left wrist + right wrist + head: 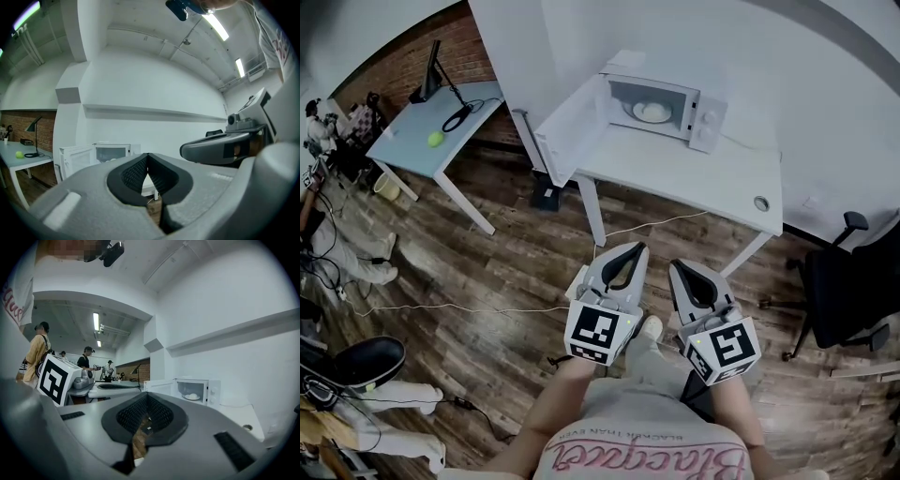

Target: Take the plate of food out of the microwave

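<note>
Left claw (636,249): my jaws are shut, nothing between them.
Right claw (679,268): mine too, shut and empty.
Plate of food (652,112): inside the microwave (705,120), door (572,127) open, well ahead of me on the white table (694,178).

Grey left claw (637,249) and grey right claw (676,267), both closed, hang well short of the open white microwave (667,105), pale plate of food (652,112) inside.
</note>
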`<action>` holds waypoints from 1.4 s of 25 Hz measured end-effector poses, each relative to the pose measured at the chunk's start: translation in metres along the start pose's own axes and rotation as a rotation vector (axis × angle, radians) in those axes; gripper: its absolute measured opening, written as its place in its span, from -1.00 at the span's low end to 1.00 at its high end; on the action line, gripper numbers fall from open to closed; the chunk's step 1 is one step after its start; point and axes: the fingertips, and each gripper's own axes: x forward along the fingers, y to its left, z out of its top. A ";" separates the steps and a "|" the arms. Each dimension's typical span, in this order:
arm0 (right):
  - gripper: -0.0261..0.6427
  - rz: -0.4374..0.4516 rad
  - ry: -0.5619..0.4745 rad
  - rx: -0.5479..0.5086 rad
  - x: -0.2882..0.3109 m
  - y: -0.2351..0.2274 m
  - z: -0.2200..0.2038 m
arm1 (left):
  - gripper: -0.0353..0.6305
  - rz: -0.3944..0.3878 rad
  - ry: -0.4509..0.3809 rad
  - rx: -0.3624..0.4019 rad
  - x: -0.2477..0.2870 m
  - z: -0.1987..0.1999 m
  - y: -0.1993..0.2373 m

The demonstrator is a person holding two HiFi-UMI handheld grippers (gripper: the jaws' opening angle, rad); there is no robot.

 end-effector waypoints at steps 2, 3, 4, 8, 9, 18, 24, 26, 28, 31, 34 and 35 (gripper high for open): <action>-0.89 0.000 0.003 0.010 0.011 -0.014 0.000 | -0.87 -0.002 0.004 0.000 0.016 0.000 0.006; -0.89 0.001 0.003 0.014 0.017 -0.020 0.000 | -0.87 -0.001 0.006 0.001 0.023 0.000 0.010; -0.89 0.004 0.002 0.015 0.022 -0.025 -0.001 | -0.87 -0.001 0.008 0.002 0.029 -0.002 0.013; -0.89 0.018 -0.007 0.010 0.046 -0.044 0.002 | -0.87 -0.023 0.002 0.009 0.055 -0.002 0.024; -0.89 0.023 -0.010 0.011 0.052 -0.050 0.004 | -0.87 -0.022 0.005 0.013 0.062 -0.001 0.027; -0.89 0.029 -0.019 0.007 0.102 -0.105 0.012 | -0.87 0.003 -0.001 0.014 0.127 0.003 0.060; -0.89 0.074 -0.028 -0.021 0.137 -0.133 0.017 | -0.88 -0.006 -0.009 0.020 0.170 0.003 0.078; -0.89 0.076 -0.026 -0.025 0.147 -0.144 0.017 | -0.88 -0.016 -0.018 0.030 0.184 0.004 0.081; -0.89 0.071 -0.023 -0.011 0.154 -0.155 0.016 | -0.88 -0.025 -0.020 0.032 0.195 0.005 0.083; -0.89 0.066 -0.022 -0.001 0.159 -0.167 0.015 | -0.87 -0.017 -0.022 0.025 0.206 0.003 0.087; -0.89 0.069 -0.021 -0.011 0.164 -0.173 0.012 | -0.88 0.006 -0.029 -0.028 0.214 -0.002 0.095; -0.89 0.069 -0.020 -0.012 0.165 -0.175 0.011 | -0.88 0.009 -0.026 -0.040 0.216 -0.004 0.097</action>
